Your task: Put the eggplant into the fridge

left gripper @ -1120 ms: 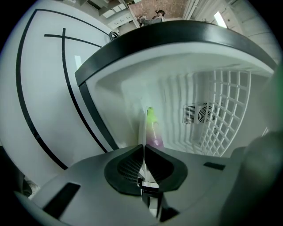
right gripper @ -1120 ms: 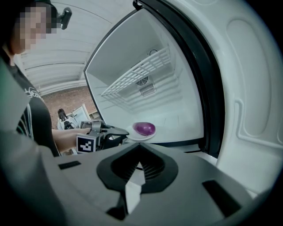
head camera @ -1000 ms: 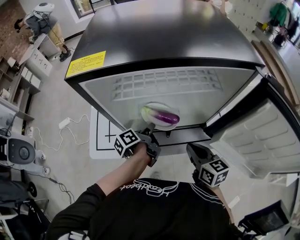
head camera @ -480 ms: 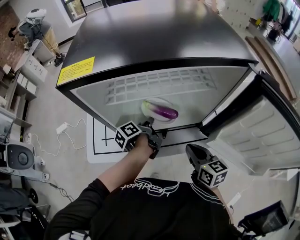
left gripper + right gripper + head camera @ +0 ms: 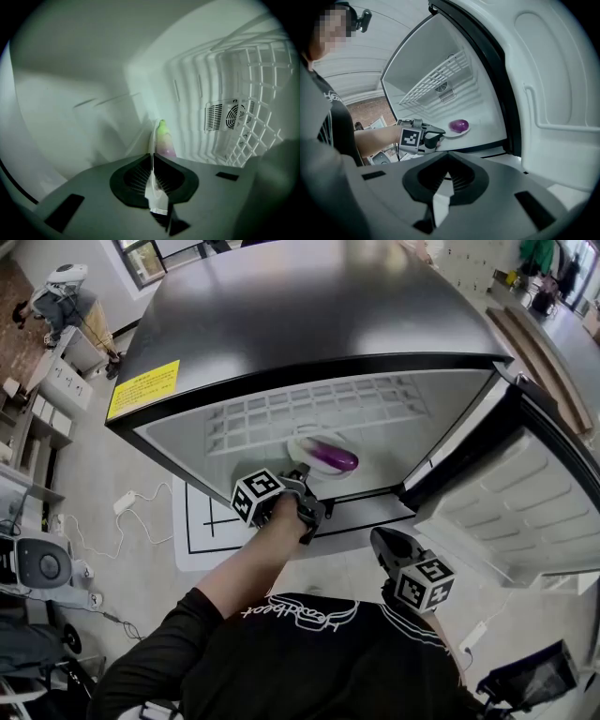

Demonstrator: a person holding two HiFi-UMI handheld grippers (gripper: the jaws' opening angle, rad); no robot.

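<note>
Halfway or better through the job, judging by the layout: carrying the eggplant (image 5: 330, 457) on a white plate (image 5: 298, 448) and reaching with it into the open fridge (image 5: 309, 315). Clenching the left gripper (image 5: 300, 476) on the plate's near rim, pads pressing the thin edge from both sides. Probably gripping the plate rather than the vegetable to avoid bruising soft skin. Holding the plate roughly flat, presumably to stop the eggplant, lying across the middle, from rolling off.

Hovering or resting the plate just inside the front edge of the fridge floor, below the wire shelf (image 5: 319, 401); not managing to tell contact from a small gap. Hanging the right gripper (image 5: 386, 542) back outside, below the front edge and beside the open door (image 5: 511, 512), jaws pressed together on nothing, likely leaving the opening free for the left arm.

Guessing at the next move: setting the plate down flat, well back from the front edge and clear of the door's swing, then releasing the rim and drawing straight out without dragging the plate along.
</note>
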